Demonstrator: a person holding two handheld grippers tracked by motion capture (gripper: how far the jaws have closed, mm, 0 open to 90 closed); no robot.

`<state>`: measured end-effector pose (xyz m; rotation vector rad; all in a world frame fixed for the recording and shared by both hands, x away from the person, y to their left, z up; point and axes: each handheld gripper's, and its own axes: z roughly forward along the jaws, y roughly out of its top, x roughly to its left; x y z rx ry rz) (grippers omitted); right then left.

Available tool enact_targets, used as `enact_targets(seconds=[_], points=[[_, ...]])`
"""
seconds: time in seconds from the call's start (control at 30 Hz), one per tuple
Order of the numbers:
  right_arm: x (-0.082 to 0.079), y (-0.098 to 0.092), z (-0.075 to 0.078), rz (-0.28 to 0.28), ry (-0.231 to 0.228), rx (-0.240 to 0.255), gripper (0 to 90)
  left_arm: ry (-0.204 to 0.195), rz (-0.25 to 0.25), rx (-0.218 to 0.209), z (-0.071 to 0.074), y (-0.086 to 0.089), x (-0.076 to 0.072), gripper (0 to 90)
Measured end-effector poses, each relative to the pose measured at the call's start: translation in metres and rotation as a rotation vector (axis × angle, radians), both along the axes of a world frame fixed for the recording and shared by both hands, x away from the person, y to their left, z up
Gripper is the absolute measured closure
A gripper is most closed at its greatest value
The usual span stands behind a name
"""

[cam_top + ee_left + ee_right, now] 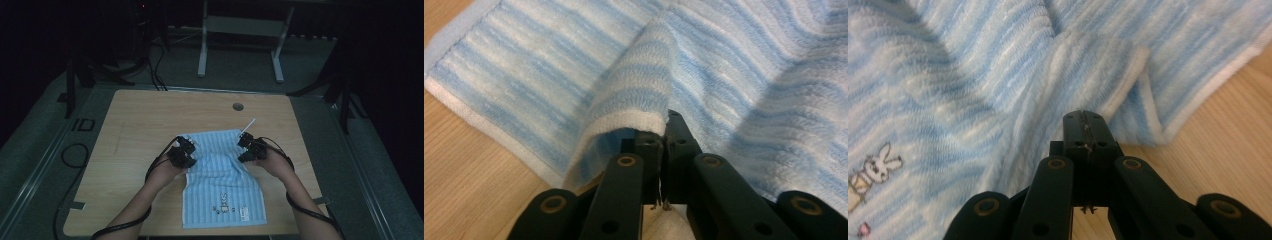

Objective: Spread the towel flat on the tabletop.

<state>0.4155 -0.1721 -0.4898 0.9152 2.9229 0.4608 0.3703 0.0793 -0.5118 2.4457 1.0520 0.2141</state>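
A light blue striped towel (pixel 222 185) lies lengthwise on the wooden table (pixel 145 115), with a small rabbit motif (pixel 223 202) near its front end. My left gripper (pixel 189 150) is at the towel's left edge, past the middle. In the left gripper view that gripper (pixel 666 127) is shut on the white hem, and the towel (pixel 734 60) rises in a fold over the jaws. My right gripper (pixel 245 146) is at the right edge. There the gripper (pixel 1083 120) is shut where a fold of the towel (pixel 973 75) lifts off the wood; the rabbit motif (pixel 878 167) lies at the left.
A round cable hole (pixel 238 106) is in the table's far part, and a thin white stick (pixel 248 123) lies by the towel's far right corner. A white desk frame (pixel 240 30) stands beyond the table. Black cables (pixel 75 155) lie on the floor at the left.
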Motion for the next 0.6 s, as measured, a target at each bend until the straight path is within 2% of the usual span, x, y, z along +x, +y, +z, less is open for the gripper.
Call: enact_targets(seconds=[0.03, 0.07, 0.1, 0.2, 0.27, 0.33, 0.37, 0.4, 0.43, 0.47, 0.5, 0.53, 0.57, 0.6], points=[[0.0, 0.0, 0.0, 0.0, 0.0, 0.0, 89.9, 0.0, 0.0, 0.0, 0.0, 0.0, 0.0, 87.8], [-0.005, -0.005, 0.007, 0.003, -0.032, 0.0, 90.0, -0.012, 0.004, 0.0, 0.002, 0.001, -0.002, 88.2], [-0.007, -0.007, 0.01, 0.005, -0.045, 0.004, 90.0, -0.017, 0.001, -0.004, 0.004, 0.003, -0.004, 88.2], [-0.012, -0.013, 0.018, 0.011, -0.063, 0.006, 90.0, -0.042, -0.002, -0.008, 0.01, 0.006, -0.01, 88.6], [-0.014, -0.016, 0.021, 0.01, -0.067, 0.013, 90.0, -0.048, -0.019, -0.018, 0.016, 0.007, -0.015, 88.5], [-0.014, -0.017, 0.022, 0.01, -0.063, 0.017, 90.0, -0.085, -0.02, -0.012, 0.024, 0.006, -0.023, 88.6], [-0.013, -0.017, 0.023, -0.001, -0.067, 0.033, 90.0, -0.091, -0.04, -0.015, 0.028, 0.006, -0.027, 88.5], [-0.013, -0.017, 0.023, -0.001, -0.067, 0.033, 90.0, -0.103, -0.039, -0.019, 0.031, 0.006, -0.03, 88.5], [-0.012, -0.017, 0.023, -0.004, -0.061, 0.054, 89.6, -0.107, -0.037, -0.017, 0.034, 0.006, -0.031, 88.5], [-0.008, -0.014, 0.02, -0.011, -0.035, 0.073, 71.9, -0.1, -0.044, -0.019, 0.035, 0.007, -0.031, 88.4], [-0.008, -0.014, 0.02, -0.011, -0.035, 0.073, 71.9, -0.1, -0.037, -0.025, 0.036, 0.007, -0.031, 88.4], [-0.003, -0.008, 0.014, -0.036, -0.003, 0.076, 68.3, -0.086, -0.038, -0.02, 0.034, 0.008, -0.029, 88.3], [-0.003, -0.008, 0.014, -0.036, -0.003, 0.076, 68.3, -0.086, -0.038, -0.02, 0.034, 0.008, -0.029, 88.3], [0.001, -0.001, 0.006, -0.039, 0.023, 0.06, 57.9, -0.085, -0.033, -0.024, 0.033, 0.009, -0.028, 88.3]])
